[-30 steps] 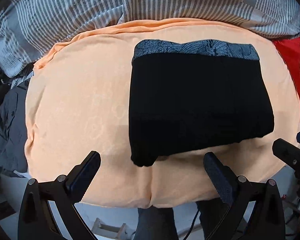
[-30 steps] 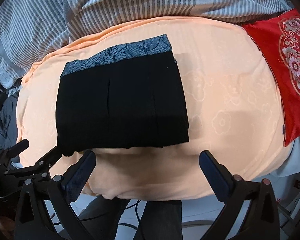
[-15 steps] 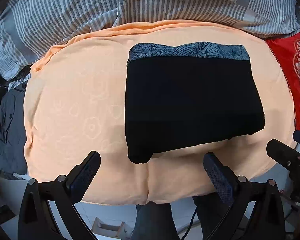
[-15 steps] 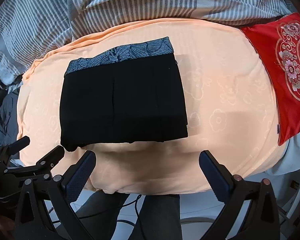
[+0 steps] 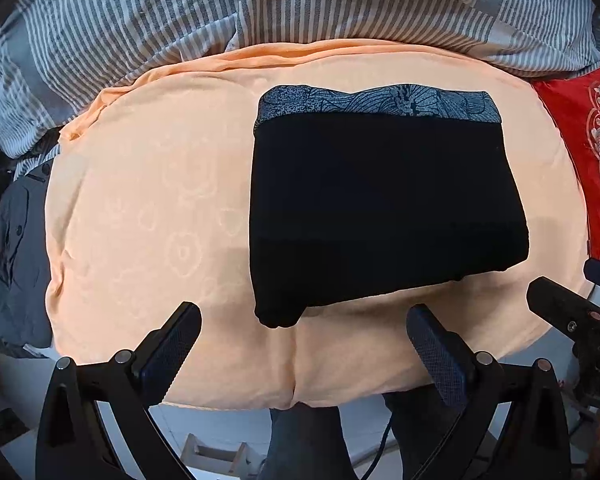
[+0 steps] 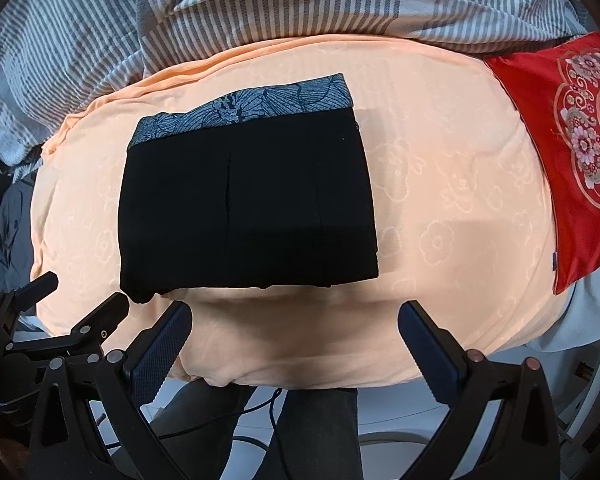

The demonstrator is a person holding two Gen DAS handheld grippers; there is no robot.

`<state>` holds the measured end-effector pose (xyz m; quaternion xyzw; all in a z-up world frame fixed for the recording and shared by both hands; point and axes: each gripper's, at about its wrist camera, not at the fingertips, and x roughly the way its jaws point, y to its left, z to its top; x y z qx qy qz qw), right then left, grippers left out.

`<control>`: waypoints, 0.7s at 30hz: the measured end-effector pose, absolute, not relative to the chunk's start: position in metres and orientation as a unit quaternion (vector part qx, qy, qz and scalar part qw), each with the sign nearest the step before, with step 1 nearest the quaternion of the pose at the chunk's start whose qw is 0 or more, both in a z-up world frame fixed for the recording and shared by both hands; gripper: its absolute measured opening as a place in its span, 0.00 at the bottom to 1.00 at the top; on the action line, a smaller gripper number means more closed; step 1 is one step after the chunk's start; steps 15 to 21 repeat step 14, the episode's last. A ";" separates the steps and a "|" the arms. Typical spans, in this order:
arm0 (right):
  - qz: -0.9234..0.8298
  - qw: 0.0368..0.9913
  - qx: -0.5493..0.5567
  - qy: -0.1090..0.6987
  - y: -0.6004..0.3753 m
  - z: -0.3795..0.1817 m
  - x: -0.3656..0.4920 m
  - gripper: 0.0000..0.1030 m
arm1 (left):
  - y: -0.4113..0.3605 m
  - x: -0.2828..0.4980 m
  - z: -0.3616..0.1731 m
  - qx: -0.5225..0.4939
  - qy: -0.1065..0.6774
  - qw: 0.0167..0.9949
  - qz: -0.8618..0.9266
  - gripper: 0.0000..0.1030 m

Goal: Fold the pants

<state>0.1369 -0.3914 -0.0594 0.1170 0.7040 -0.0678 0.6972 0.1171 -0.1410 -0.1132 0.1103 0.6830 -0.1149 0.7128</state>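
Note:
The black pants lie folded into a compact rectangle on the orange sheet, with a grey patterned waistband along the far edge. In the right wrist view the pants lie left of centre. My left gripper is open and empty, held above the sheet's near edge, just short of the pants. My right gripper is open and empty, also near the front edge. Each gripper shows in the other's view: the right one, the left one.
A grey-and-white striped duvet lies bunched behind the orange sheet. A red embroidered pillow sits at the right. Dark clothing is piled at the left edge. The person's legs and the floor show below the bed edge.
Both grippers have drawn back and risen slightly from the pants. The pants have not moved and both grippers stay open.

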 end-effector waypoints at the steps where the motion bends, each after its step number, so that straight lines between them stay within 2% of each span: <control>1: -0.068 0.698 0.115 0.704 -0.391 -0.059 0.138 1.00 | -0.141 0.117 -0.114 0.110 0.684 0.712 -0.116 1.00; 21: -0.063 0.695 0.107 0.708 -0.387 -0.062 0.142 1.00 | -0.143 0.116 -0.113 0.115 0.676 0.717 -0.125 1.00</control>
